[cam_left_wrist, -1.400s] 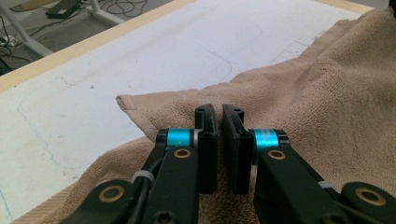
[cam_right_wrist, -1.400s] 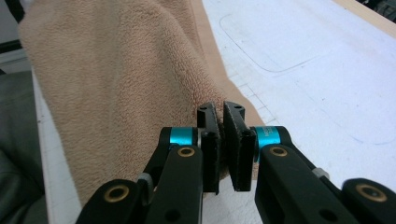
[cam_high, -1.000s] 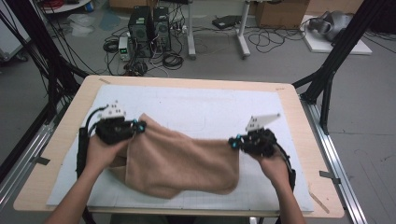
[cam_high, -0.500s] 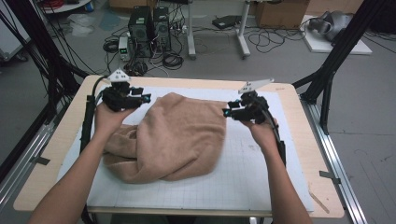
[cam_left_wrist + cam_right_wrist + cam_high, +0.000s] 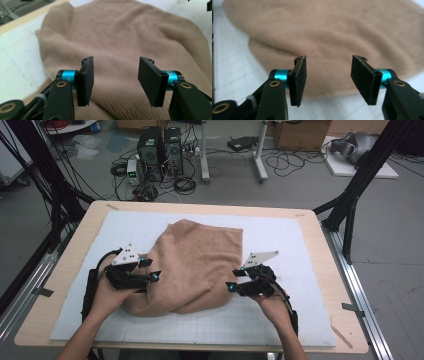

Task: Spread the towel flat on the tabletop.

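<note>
Towel, tan and folded over once, lies mid-desk toward the near edge. Left gripper and right gripper flank it, jaws just opened, empty. A further fold and smoothing seem left.

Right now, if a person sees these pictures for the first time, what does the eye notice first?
First comes the soft beige fleece cloth, folded over in a loose heap in the middle of the white gridded mat on the wooden table. Next, the left gripper and right gripper sit at its two near sides; their jaws have just been opening and stand apart with nothing between the pads.
</note>
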`<state>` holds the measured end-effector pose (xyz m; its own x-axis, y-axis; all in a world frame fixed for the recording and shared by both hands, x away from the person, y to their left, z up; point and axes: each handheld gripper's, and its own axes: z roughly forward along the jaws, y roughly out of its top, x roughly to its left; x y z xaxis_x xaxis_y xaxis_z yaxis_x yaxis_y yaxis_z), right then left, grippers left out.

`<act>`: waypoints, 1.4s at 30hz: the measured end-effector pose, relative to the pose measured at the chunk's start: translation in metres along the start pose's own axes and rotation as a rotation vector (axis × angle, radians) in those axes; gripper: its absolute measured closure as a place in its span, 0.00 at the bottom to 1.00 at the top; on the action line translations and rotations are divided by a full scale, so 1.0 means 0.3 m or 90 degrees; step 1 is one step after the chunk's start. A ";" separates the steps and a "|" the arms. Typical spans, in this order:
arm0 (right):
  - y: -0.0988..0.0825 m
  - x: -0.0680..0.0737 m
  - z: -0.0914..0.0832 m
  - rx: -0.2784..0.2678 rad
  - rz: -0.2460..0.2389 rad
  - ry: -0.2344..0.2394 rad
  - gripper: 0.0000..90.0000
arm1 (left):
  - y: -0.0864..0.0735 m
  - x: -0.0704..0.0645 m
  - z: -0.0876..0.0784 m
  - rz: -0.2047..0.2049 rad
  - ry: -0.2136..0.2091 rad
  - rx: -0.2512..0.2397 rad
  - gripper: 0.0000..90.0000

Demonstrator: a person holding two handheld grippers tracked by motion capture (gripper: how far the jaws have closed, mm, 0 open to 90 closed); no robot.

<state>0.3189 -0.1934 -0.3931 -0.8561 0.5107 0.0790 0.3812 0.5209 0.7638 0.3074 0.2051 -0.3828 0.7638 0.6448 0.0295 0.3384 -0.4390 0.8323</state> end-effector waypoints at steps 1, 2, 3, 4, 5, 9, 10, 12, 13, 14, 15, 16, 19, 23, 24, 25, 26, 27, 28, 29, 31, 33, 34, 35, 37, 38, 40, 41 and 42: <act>-0.010 0.015 0.003 0.000 -0.004 0.003 0.48 | -0.012 -0.009 -0.009 0.001 -0.003 0.000 0.49; -0.020 0.031 0.006 -0.001 -0.002 0.006 0.47 | -0.024 -0.019 -0.017 0.002 -0.005 -0.002 0.50; -0.029 0.046 0.009 -0.002 -0.004 0.008 0.47 | -0.037 -0.027 -0.024 0.002 -0.008 -0.005 0.49; -0.038 0.059 0.015 -0.002 -0.007 0.014 0.46 | -0.049 -0.035 -0.030 0.004 -0.014 -0.004 0.50; -0.045 0.071 0.022 0.000 -0.012 0.019 0.45 | -0.063 -0.044 -0.030 0.004 -0.017 -0.003 0.50; -0.066 0.115 0.070 0.026 -0.029 0.026 0.43 | -0.108 -0.053 0.008 0.011 -0.024 0.042 0.55; -0.071 0.120 0.086 0.039 -0.035 0.025 0.43 | -0.115 -0.052 0.021 0.004 -0.024 0.047 0.56; -0.077 0.125 0.120 0.056 -0.039 0.022 0.45 | -0.114 -0.050 0.048 0.003 -0.018 0.071 0.61; -0.080 0.125 0.135 0.061 -0.037 0.021 0.48 | -0.110 -0.050 0.058 0.000 -0.019 0.075 0.64; -0.082 0.122 0.150 0.068 -0.038 0.018 0.53 | -0.107 -0.050 0.065 0.001 -0.016 0.075 0.68; -0.085 0.116 0.164 0.069 -0.036 0.022 0.56 | -0.105 -0.049 0.071 0.001 -0.015 0.078 0.72; -0.085 0.108 0.169 0.055 -0.024 0.025 0.62 | -0.103 -0.045 0.077 -0.003 -0.016 0.077 0.75; -0.080 0.083 0.174 0.043 -0.003 0.054 0.86 | -0.097 -0.043 0.082 -0.008 -0.018 0.072 0.87; -0.066 0.079 0.161 0.047 -0.022 0.052 0.93 | -0.073 -0.044 0.054 -0.014 -0.012 0.050 0.92; -0.062 0.081 0.150 0.050 -0.030 0.046 0.94 | -0.063 -0.044 0.043 -0.014 -0.010 0.040 0.92; -0.058 0.082 0.136 0.050 -0.035 0.041 0.94 | -0.051 -0.044 0.030 -0.015 -0.007 0.033 0.92; -0.055 0.082 0.119 0.046 -0.040 0.036 0.94 | -0.037 -0.043 0.017 -0.013 -0.002 0.026 0.92; -0.052 0.079 0.098 0.043 -0.043 0.032 0.94 | -0.021 -0.041 0.005 -0.011 0.002 0.015 0.93; -0.049 0.075 0.076 0.040 -0.044 0.025 0.94 | -0.005 -0.039 -0.008 -0.010 0.003 0.008 0.93; -0.047 0.070 0.051 0.036 -0.043 0.021 0.94 | 0.011 -0.038 -0.019 -0.012 0.004 -0.001 0.93; -0.042 0.056 0.000 0.027 -0.041 0.007 0.94 | 0.042 -0.035 -0.037 -0.009 0.006 -0.014 0.93; -0.037 0.040 -0.052 0.020 -0.038 -0.002 0.94 | 0.068 -0.035 -0.048 -0.009 0.009 -0.027 0.93; -0.035 0.032 -0.077 0.018 -0.035 -0.010 0.94 | 0.079 -0.033 -0.051 -0.007 0.011 -0.030 0.93; -0.033 0.022 -0.100 0.014 -0.033 -0.016 0.94 | 0.088 -0.031 -0.052 -0.008 0.012 -0.034 0.93; -0.028 0.004 -0.139 0.006 -0.029 -0.023 0.94 | 0.101 -0.024 -0.046 -0.013 0.009 -0.039 0.93; -0.024 -0.005 -0.153 0.006 -0.029 -0.029 0.94 | 0.107 -0.020 -0.039 -0.013 0.007 -0.038 0.93; -0.014 -0.028 -0.169 0.005 -0.027 -0.039 0.94 | 0.119 -0.016 -0.015 -0.014 0.009 -0.035 0.93; -0.008 -0.041 -0.169 0.008 -0.027 -0.047 0.94 | 0.126 -0.011 0.005 -0.013 0.012 -0.029 0.93; 0.000 -0.060 -0.162 0.019 -0.026 -0.058 0.94 | 0.130 -0.007 0.019 -0.010 0.017 -0.024 0.93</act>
<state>0.3172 -0.2359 -0.3634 -0.8362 0.5483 -0.0111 0.3584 0.5617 0.7457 0.3220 0.1831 -0.3534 0.7430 0.6686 0.0306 0.3296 -0.4053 0.8527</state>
